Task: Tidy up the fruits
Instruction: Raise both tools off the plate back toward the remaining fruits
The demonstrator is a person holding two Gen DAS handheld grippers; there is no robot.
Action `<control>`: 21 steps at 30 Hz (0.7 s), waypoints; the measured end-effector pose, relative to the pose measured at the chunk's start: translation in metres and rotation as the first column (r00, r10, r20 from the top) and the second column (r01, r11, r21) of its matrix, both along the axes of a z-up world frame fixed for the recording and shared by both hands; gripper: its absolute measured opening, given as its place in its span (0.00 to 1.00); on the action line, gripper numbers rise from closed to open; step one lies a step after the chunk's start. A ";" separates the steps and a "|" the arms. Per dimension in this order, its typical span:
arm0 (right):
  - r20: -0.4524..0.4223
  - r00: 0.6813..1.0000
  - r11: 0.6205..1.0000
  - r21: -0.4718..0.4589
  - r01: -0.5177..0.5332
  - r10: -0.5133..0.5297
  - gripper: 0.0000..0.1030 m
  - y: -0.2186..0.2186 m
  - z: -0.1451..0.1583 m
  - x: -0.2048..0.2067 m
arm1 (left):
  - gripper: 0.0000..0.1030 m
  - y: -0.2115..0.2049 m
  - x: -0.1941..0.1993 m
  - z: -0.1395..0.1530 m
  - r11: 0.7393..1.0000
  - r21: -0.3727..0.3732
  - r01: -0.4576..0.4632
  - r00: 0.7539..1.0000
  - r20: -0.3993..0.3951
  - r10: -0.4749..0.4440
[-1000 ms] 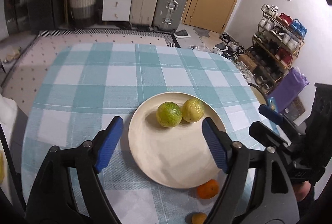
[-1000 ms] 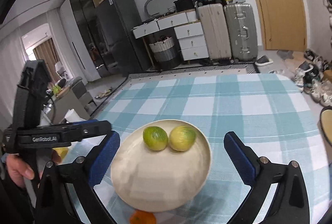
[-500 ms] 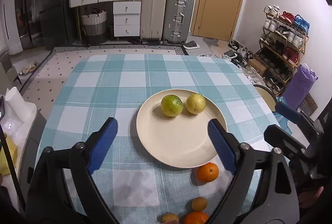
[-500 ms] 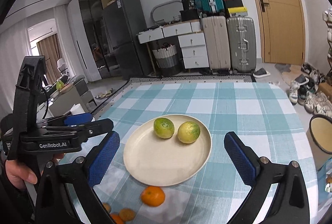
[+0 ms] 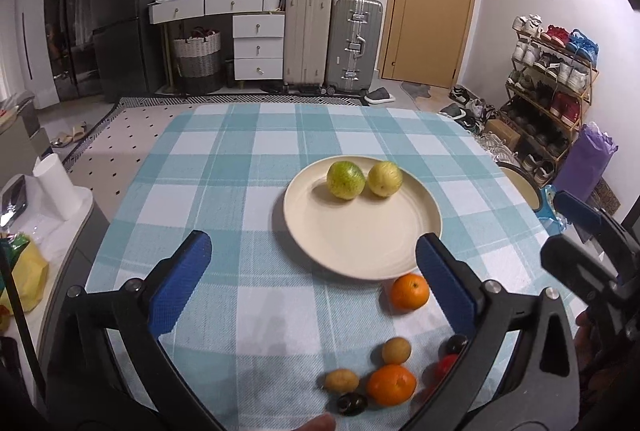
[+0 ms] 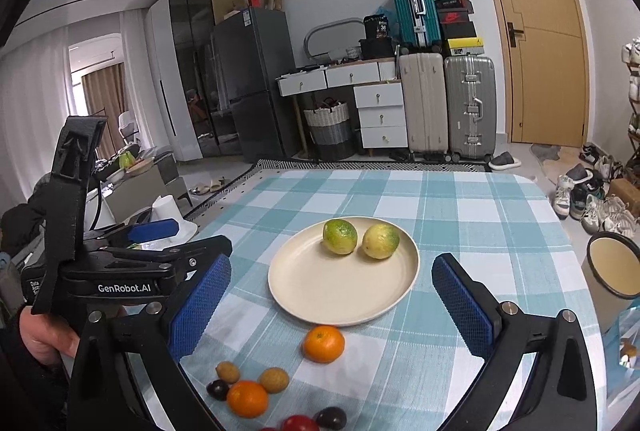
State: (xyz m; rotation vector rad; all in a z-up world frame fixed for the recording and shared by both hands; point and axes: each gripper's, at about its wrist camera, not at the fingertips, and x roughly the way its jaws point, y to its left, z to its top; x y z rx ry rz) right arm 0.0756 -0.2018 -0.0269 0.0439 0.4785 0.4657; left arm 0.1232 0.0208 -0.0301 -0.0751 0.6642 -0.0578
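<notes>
Checked bench (image 5: 248,167): cream plate (image 5: 360,243) holds two green-yellow citrus fruits (image 5: 346,180), touching. Just beside its near rim lies one orange (image 5: 410,292); nearer still, a loose cluster of small fruits (image 6: 248,389). Left gripper (image 5: 312,283): fingers opening, nearly full width, nothing between them. Right gripper (image 6: 330,301): fingers wide apart, empty.

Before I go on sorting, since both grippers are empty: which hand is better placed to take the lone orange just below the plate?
Probably the right. The right gripper frames the orange centrally between open pads. The left gripper, jaws opening and empty, has it beside its right finger, so it would need a sideways shift.
</notes>
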 end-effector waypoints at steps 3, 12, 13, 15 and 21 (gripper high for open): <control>0.000 1.000 1.000 0.005 -0.005 0.005 1.00 -0.001 -0.002 -0.008 | 0.99 0.003 -0.012 -0.004 1.000 -0.005 0.000 1.000 -0.006 0.000; -0.026 1.000 1.000 0.001 -0.014 0.014 1.00 -0.002 -0.017 -0.031 | 0.99 0.009 -0.031 -0.039 1.000 -0.025 0.007 0.997 -0.081 -0.009; -0.031 0.999 1.000 0.001 -0.013 0.013 1.00 -0.002 -0.019 -0.033 | 0.99 0.010 -0.032 -0.043 1.000 -0.030 0.008 0.996 -0.092 -0.011; -0.042 0.999 1.000 0.005 -0.014 0.014 1.00 -0.002 -0.024 -0.036 | 0.99 0.010 -0.035 -0.053 0.999 -0.037 0.012 0.994 -0.111 -0.016; -0.094 0.995 1.000 0.020 -0.024 0.026 1.00 -0.004 -0.041 -0.042 | 0.99 0.004 -0.043 -0.076 0.998 -0.037 0.047 0.987 -0.150 -0.052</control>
